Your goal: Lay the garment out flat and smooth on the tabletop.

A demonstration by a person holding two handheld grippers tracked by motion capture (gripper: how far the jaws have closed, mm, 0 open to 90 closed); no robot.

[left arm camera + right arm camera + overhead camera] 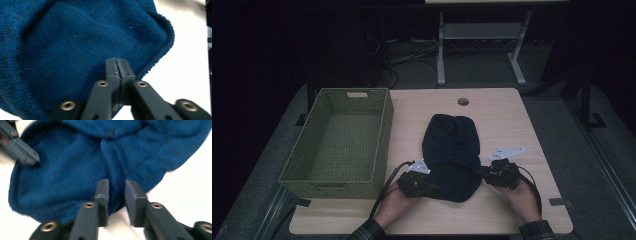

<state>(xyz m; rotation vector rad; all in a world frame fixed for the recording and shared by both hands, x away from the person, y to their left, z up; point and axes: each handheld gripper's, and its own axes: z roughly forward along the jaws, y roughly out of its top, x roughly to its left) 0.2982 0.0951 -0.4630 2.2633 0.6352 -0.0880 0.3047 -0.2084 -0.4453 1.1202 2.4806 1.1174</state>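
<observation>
A dark blue knitted garment lies flat in the middle of the wooden table. My left gripper rests at its near left edge. In the left gripper view the jaws stand pad against pad over the knit garment, and I see no fabric between them. My right gripper is at the garment's near right edge. Its jaws stand apart with a raised fold of the blue garment between the pads. The left gripper shows at the upper left of the right gripper view.
An empty green woven basket stands on the table's left side, close to the garment. A round cable hole sits near the far edge. Beyond the table stands a grey desk frame on the dark floor.
</observation>
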